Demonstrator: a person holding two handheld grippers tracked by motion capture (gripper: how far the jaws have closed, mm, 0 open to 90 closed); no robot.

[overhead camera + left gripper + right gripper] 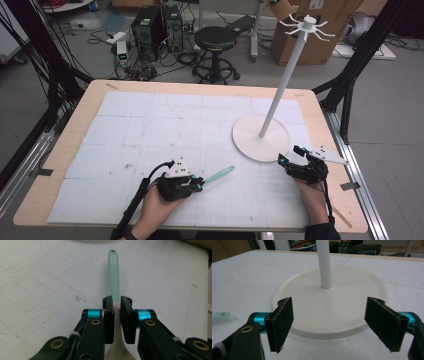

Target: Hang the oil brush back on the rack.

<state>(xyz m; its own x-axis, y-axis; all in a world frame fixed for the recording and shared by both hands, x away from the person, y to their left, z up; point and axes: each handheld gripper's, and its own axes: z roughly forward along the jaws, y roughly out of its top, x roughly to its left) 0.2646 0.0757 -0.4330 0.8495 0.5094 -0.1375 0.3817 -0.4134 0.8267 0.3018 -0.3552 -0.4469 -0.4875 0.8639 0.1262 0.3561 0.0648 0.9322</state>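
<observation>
My left tongs (117, 315) clamped a mint-handled spoon (113, 275) (bowl end hidden); my right tongs (335, 322) gaped wide, holding nothing, beside the stand's round base (352, 312).

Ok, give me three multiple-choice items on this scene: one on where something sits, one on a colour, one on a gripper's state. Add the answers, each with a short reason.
1. Where does the white stand sit on the table?
A. right half, just ahead of the right gripper
B. far left corner
C. hanging off the near edge

2. What colour is the handle of the utensil in the left gripper?
A. red
B. pale mint green
C. black

3. How is the right gripper set?
A. shut on the stand's pole
B. shut on the utensil
C. open, holding nothing

Answers:
1. A: the high view shows the round base on the right half, just beyond the right gripper.
2. B: the left gripper view shows a mint handle running out past the shut jaws.
3. C: the right gripper view shows the jaws wide apart with the stand's base behind the gap.
</observation>
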